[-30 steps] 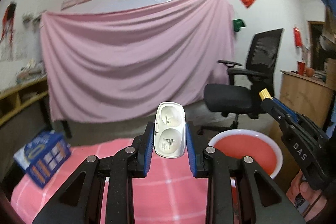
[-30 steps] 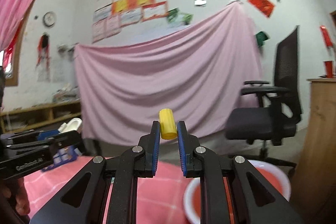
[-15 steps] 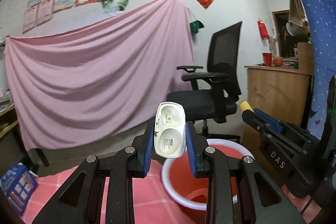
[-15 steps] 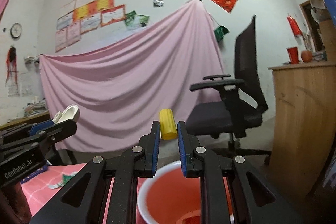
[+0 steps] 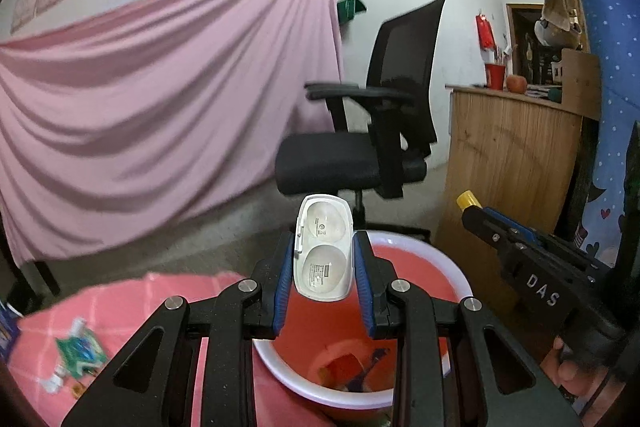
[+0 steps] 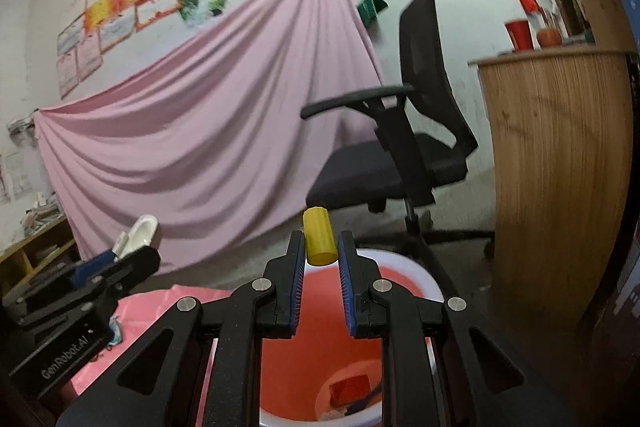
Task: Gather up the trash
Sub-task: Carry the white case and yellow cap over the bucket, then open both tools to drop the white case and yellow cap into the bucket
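Two fisheye views, each mounted on a hand-held gripper and looking forward along its two black fingers, face the same end of the room. Both sit close above the round red plastic bucket with a white rim (image 5: 420, 247) (image 6: 404, 269) and share the draped pink cloth backdrop (image 5: 160, 99) (image 6: 200, 131) and black mesh office chair (image 5: 400, 99) (image 6: 424, 99). The left view catches the right gripper (image 5: 476, 207) at its right edge; the right view catches the left gripper (image 6: 132, 251) at its left edge.
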A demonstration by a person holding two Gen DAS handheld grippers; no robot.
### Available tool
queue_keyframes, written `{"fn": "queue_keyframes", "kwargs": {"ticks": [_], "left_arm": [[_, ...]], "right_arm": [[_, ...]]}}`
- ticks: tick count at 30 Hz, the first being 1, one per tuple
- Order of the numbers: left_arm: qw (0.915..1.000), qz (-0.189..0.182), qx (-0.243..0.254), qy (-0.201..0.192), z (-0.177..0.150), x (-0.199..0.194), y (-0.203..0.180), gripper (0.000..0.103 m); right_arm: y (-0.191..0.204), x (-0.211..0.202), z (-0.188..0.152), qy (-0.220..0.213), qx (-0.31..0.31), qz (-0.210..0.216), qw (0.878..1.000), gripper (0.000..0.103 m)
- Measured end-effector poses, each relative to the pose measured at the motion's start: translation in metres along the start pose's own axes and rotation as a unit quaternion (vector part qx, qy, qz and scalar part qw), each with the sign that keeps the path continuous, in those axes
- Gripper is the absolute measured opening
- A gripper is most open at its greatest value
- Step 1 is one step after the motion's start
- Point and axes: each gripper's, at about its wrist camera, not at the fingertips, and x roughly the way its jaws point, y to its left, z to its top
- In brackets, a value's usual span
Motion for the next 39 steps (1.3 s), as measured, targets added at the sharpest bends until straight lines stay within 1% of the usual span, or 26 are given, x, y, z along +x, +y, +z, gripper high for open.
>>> {"fn": "queue_keyframes", "kwargs": {"ticks": [6, 10, 12, 16, 19, 23, 25, 26, 27, 30, 34, 36, 39], "left_arm": [[0.9973, -0.011, -0.025, 0.069, -0.008, 0.033, 0.004, 0.025], [0.9948, -0.006, -0.027, 0.098, -0.014, 0.044, 0.007, 0.025], [0.9925, -0.011, -0.036, 0.116, -0.016, 0.051, 0.01, 0.025], [0.9877, -0.025, -0.059, 0.143, -0.02, 0.058, 0.018, 0.025], [0.9855, -0.033, -0.071, 0.151, -0.021, 0.059, 0.023, 0.025], [0.9838, -0.04, -0.082, 0.154, -0.021, 0.057, 0.029, 0.025], [0.9837, -0.037, -0.083, 0.155, -0.021, 0.055, 0.032, 0.029], [0.9837, -0.038, -0.085, 0.154, -0.02, 0.053, 0.033, 0.03], [0.9836, -0.037, -0.088, 0.153, -0.02, 0.052, 0.035, 0.03], [0.9838, -0.034, -0.098, 0.146, -0.019, 0.047, 0.041, 0.03], [0.9864, -0.021, -0.11, 0.121, -0.014, 0.029, 0.052, 0.031], [0.9881, -0.012, -0.115, 0.102, -0.01, 0.016, 0.059, 0.037], [0.9895, 0.002, -0.125, 0.072, -0.007, -0.004, 0.07, 0.041]], "right_arm": [[-0.011, 0.018, -0.01, 0.045, 0.012, -0.008, 0.999, 0.015], [-0.017, 0.03, -0.018, 0.08, 0.02, -0.008, 0.997, 0.015], [-0.018, 0.035, -0.021, 0.095, 0.019, -0.008, 0.995, 0.015], [-0.019, 0.038, -0.024, 0.108, 0.02, -0.009, 0.994, 0.016], [-0.02, 0.04, -0.025, 0.115, 0.021, -0.009, 0.993, 0.016], [-0.019, 0.043, -0.026, 0.124, 0.023, -0.009, 0.992, 0.016], [-0.018, 0.043, -0.026, 0.126, 0.022, -0.011, 0.992, 0.02], [-0.018, 0.043, -0.026, 0.126, 0.022, -0.011, 0.992, 0.027], [-0.018, 0.043, -0.026, 0.125, 0.023, -0.01, 0.992, 0.029], [-0.015, 0.041, -0.023, 0.12, 0.018, -0.011, 0.993, 0.029], [-0.007, 0.034, -0.016, 0.098, 0.007, -0.009, 0.995, 0.03], [-0.001, 0.027, -0.012, 0.079, -0.002, -0.007, 0.997, 0.037], [0.01, 0.019, -0.006, 0.052, -0.013, -0.001, 0.999, 0.045]]}}
